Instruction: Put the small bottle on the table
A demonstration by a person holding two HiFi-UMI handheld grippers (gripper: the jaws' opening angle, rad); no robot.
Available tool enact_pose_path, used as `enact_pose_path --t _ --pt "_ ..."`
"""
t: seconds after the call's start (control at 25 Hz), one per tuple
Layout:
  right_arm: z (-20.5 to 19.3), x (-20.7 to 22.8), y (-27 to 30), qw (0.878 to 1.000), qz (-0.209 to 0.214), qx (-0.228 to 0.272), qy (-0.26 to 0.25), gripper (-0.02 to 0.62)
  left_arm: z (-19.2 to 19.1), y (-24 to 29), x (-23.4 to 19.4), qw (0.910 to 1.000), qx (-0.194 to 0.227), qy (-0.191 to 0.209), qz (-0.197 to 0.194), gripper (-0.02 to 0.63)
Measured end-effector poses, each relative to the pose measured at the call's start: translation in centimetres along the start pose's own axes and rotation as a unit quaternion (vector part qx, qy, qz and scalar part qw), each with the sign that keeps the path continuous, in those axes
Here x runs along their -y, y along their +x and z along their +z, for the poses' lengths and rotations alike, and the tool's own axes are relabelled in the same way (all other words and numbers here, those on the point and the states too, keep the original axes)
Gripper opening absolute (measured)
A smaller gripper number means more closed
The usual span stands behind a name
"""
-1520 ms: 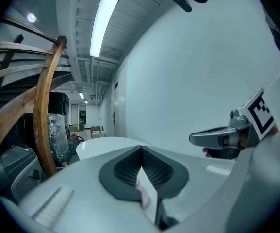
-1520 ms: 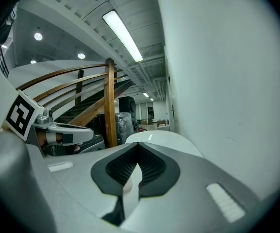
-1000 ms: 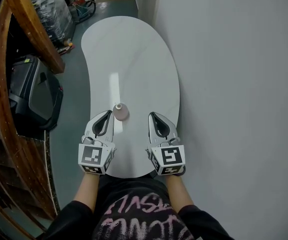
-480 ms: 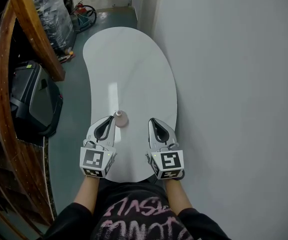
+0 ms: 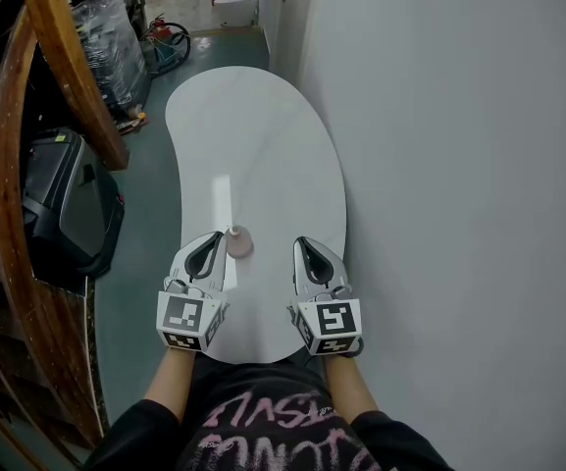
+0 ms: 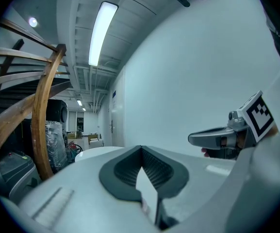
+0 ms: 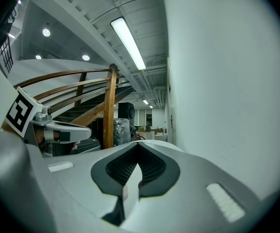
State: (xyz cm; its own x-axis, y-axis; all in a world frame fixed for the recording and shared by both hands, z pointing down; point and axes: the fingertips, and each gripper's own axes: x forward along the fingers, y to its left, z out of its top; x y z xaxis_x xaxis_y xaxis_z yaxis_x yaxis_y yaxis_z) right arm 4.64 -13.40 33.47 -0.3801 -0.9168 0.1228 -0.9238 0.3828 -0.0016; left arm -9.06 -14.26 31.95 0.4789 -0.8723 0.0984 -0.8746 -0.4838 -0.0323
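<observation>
Left claw (image 5: 216, 236) and right claw (image 5: 302, 241) both closed, empty; small bottle (image 5: 238, 242) upright on tabletop (image 5: 263, 135), just beside left claw's tip at 3 o'clock.

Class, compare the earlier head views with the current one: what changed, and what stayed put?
Only the camera view shifted: the table sits lower in frame. The small bottle stayed upright beside the left gripper; it and the right gripper stayed shut and empty.

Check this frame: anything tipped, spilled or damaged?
Nothing stands out. The small bottle stands upright on the table, with no spill visible. It sits just beside the left gripper. That and the right gripper are shut, empty.
</observation>
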Motion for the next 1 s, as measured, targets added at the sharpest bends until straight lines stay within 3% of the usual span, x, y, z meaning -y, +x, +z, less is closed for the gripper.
enact_pose_path --t 1.0 --pt "-0.13 -0.03 0.01 1.000 0.003 0.000 -0.002 0.009 -0.25 0.20 0.22 0.9999 -0.007 0.007 -0.003 0.002"
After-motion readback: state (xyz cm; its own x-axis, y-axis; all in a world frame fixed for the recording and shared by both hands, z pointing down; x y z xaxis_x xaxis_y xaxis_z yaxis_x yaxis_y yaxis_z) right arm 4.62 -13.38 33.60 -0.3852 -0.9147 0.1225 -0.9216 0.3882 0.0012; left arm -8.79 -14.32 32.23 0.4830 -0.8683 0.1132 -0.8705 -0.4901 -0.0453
